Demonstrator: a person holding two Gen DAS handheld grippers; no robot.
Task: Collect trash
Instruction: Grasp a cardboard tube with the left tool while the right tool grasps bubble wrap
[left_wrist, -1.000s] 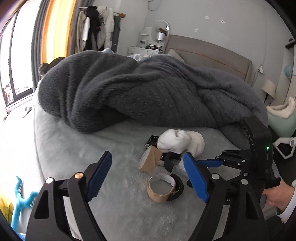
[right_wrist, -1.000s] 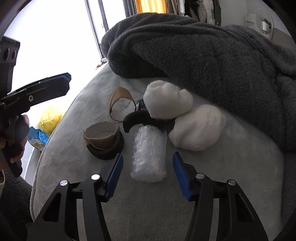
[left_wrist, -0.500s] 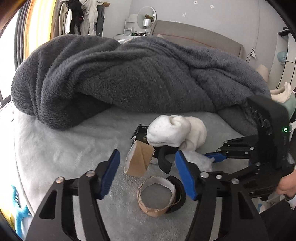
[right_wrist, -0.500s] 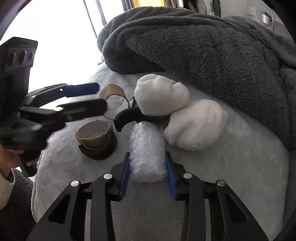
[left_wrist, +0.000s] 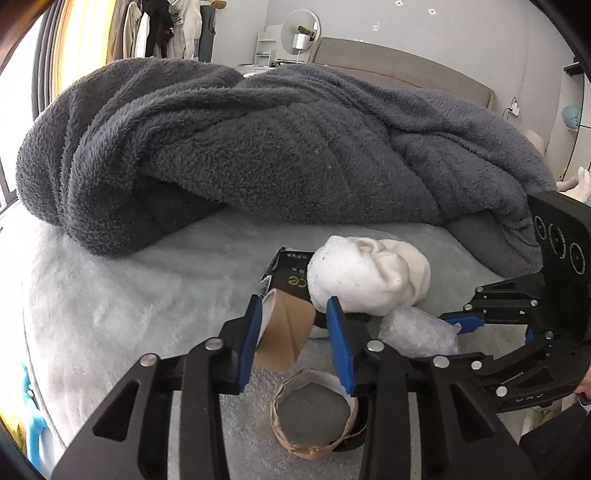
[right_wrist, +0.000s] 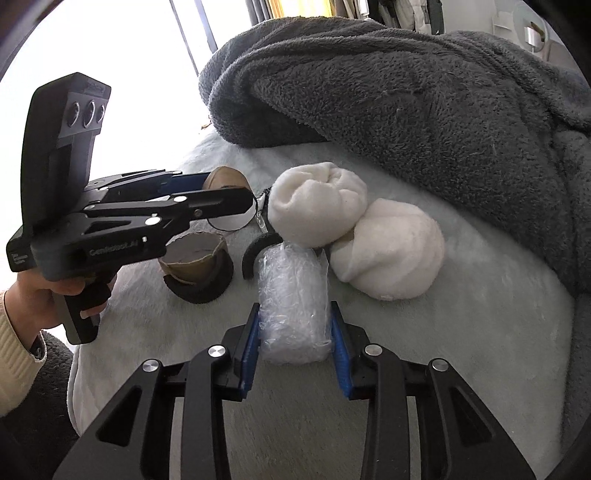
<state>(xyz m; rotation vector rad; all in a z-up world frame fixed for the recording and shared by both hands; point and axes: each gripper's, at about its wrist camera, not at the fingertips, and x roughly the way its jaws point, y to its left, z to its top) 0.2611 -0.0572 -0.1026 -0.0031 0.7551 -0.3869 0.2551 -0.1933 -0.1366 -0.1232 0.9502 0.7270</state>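
Observation:
Trash lies on a pale fuzzy bed cover (left_wrist: 129, 295). My left gripper (left_wrist: 293, 332) has its blue pads around a brown cardboard tape ring (left_wrist: 284, 338), closing on it; it also shows in the right wrist view (right_wrist: 225, 192). My right gripper (right_wrist: 295, 339) is shut on a crumpled clear plastic wrap (right_wrist: 293, 295), which also shows in the left wrist view (left_wrist: 417, 334). A torn cardboard ring on a black roll (left_wrist: 314, 421) lies just below the left gripper. A black packet (left_wrist: 291, 277) and a black curved piece (right_wrist: 255, 254) lie among them.
Two white rolled sock balls (right_wrist: 317, 208) (right_wrist: 391, 254) sit right behind the trash. A big dark grey fleece blanket (left_wrist: 258, 147) is heaped across the bed behind. The bed edge falls away at the left, with yellow and blue things on the floor (left_wrist: 29, 435).
My left gripper moved forward and its jaws narrowed around the brown cardboard ring. My right gripper closed on the plastic wrap.

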